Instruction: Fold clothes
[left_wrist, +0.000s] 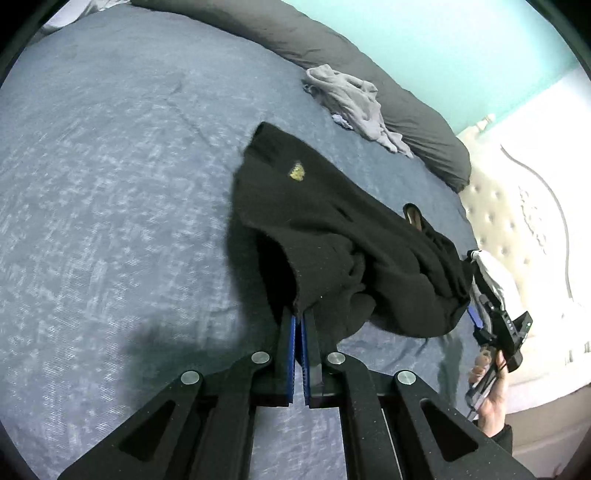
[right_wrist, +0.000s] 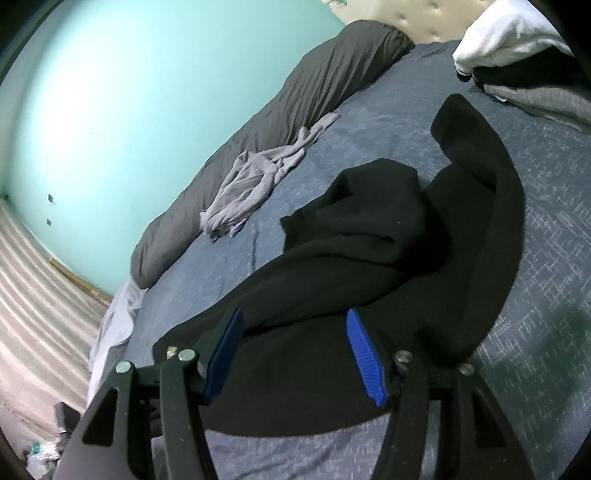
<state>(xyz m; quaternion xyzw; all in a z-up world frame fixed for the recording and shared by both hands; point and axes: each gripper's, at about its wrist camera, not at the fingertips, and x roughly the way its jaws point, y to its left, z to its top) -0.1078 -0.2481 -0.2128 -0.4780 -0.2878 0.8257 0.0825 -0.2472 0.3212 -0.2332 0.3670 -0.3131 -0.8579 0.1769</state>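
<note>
A black sweater (left_wrist: 332, 221) with a small gold emblem (left_wrist: 296, 172) lies bunched on the blue bedspread (left_wrist: 110, 184). My left gripper (left_wrist: 299, 317) is shut on an edge of the black sweater, lifting that part off the bed. In the left wrist view my right gripper (left_wrist: 476, 317) sits at the sweater's far end, held by a hand (left_wrist: 487, 391). In the right wrist view the right gripper (right_wrist: 295, 325) is open, its blue pads (right_wrist: 364, 354) spread over the black sweater (right_wrist: 388, 258), which lies in loose folds with one sleeve curving away.
A crumpled grey garment (left_wrist: 354, 107) (right_wrist: 255, 184) lies beside a long dark grey pillow (left_wrist: 332, 48) (right_wrist: 277, 122). A stack of white, black and grey clothes (right_wrist: 517, 74) sits near the tufted headboard (left_wrist: 498, 206). A teal wall (right_wrist: 129, 110) and striped floor (right_wrist: 37, 295) border the bed.
</note>
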